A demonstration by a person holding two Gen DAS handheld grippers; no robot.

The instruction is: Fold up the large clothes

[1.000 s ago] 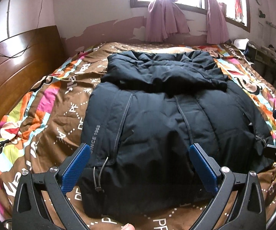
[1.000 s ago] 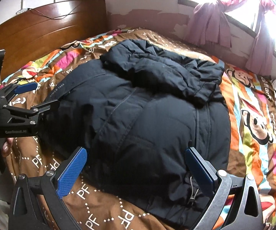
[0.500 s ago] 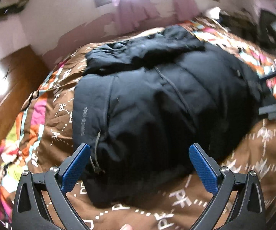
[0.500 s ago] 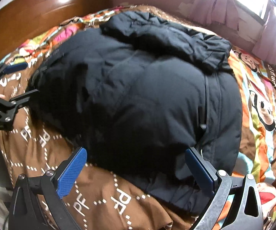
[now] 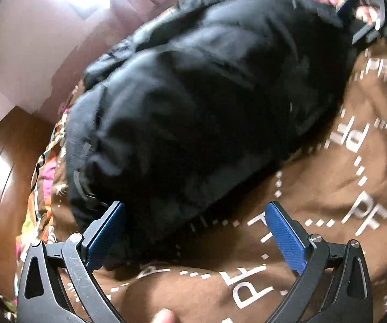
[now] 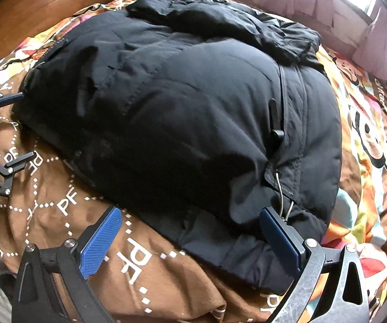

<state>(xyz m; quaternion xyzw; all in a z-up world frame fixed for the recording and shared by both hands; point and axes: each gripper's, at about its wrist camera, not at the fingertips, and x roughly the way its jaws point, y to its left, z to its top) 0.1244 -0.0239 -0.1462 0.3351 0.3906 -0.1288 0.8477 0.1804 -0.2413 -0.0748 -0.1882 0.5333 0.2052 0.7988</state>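
Nearest, the left hand-held gripper and right hand-held gripper both stand released, jaws spread at the near hem corners of a black padded jacket. The jacket lies on a patterned quilt covering the bed, sides apparently tucked in, hood laid flat at the far end. Judged partway: the lengthwise fold, hem toward hood, remains.

Left wrist view motion-blurred; black jacket smeared, its far collar indistinct
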